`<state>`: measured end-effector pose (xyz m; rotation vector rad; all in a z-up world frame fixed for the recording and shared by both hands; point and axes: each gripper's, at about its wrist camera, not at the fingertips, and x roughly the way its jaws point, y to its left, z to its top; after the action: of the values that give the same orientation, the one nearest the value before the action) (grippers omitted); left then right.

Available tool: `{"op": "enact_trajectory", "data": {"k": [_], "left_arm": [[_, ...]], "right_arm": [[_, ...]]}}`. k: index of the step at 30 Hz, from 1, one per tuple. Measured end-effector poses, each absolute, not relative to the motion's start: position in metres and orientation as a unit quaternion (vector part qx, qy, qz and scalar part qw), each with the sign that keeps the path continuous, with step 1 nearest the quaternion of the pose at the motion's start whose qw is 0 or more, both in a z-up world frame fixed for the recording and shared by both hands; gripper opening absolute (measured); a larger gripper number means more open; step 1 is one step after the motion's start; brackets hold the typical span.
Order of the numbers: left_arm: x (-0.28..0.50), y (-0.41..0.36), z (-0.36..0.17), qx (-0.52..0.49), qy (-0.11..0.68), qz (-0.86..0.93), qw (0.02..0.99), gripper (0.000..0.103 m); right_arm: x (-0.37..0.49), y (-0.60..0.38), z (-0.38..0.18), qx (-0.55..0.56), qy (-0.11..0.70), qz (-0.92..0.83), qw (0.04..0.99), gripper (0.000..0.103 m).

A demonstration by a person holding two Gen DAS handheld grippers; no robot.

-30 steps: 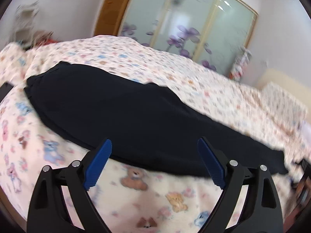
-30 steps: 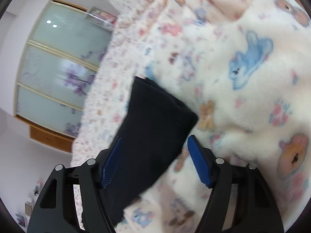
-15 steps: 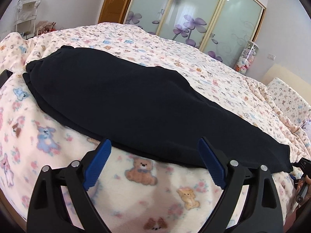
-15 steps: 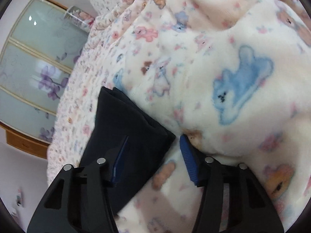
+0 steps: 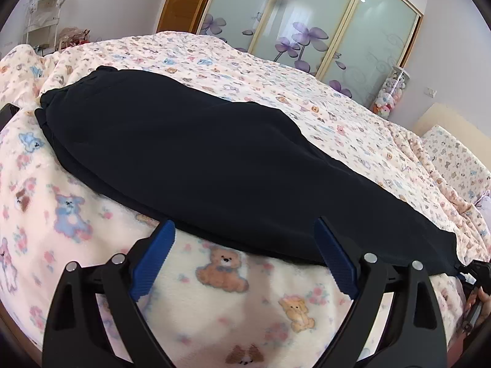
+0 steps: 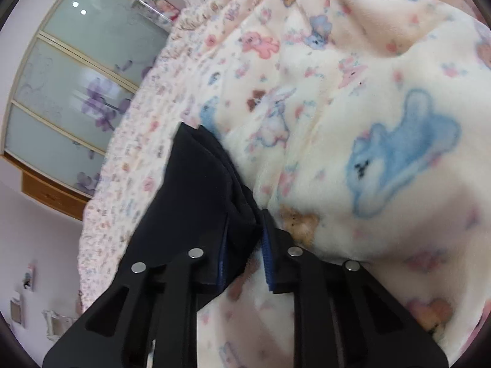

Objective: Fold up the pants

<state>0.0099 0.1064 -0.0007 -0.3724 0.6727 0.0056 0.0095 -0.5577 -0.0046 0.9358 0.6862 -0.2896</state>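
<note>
Black pants (image 5: 196, 159) lie folded lengthwise across the bear-print blanket (image 5: 76, 214), waistband at the far left, leg cuffs at the right. My left gripper (image 5: 244, 245) is open, its blue pads just short of the pants' near edge, touching nothing. In the right wrist view my right gripper (image 6: 244, 239) has closed on the corner of the leg cuffs (image 6: 199, 190); black cloth fills the narrow gap between the pads. The right gripper also shows at the right edge of the left wrist view (image 5: 474, 273).
The bed's near edge runs below the left gripper. A pillow (image 5: 454, 156) lies at the far right. Frosted wardrobe doors with purple flowers (image 5: 307, 30) stand behind the bed. A dark flat object (image 5: 7, 113) lies at the left edge.
My right gripper has moved onto the leg cuffs and closed from wide open to gripping the cloth. My left gripper stayed open and came slightly closer to the pants' near edge.
</note>
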Motion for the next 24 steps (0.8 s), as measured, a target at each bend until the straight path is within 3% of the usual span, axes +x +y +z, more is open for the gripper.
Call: {"op": "enact_trajectory", "data": {"k": [8,16,20,24], "left_arm": [[0.009,0.110,0.001,-0.182,0.320,0.012,0.930,0.092],[0.006,0.117,0.003,-0.193,0.307,0.024,0.932,0.096],[0.005,0.118,0.004,-0.197,0.303,0.025,0.932,0.096],[0.003,0.119,0.005,-0.201,0.300,0.025,0.932,0.096]], "right_arm": [[0.030,-0.502,0.067,0.382,0.279,-0.064,0.879,0.016],[0.101,-0.339,0.131,0.310,0.291,0.134,0.895,0.016],[0.137,-0.232,0.109,0.295,0.350,0.239,0.856,0.016],[0.157,-0.156,0.048,0.261,0.444,0.249,0.820,0.016]]}}
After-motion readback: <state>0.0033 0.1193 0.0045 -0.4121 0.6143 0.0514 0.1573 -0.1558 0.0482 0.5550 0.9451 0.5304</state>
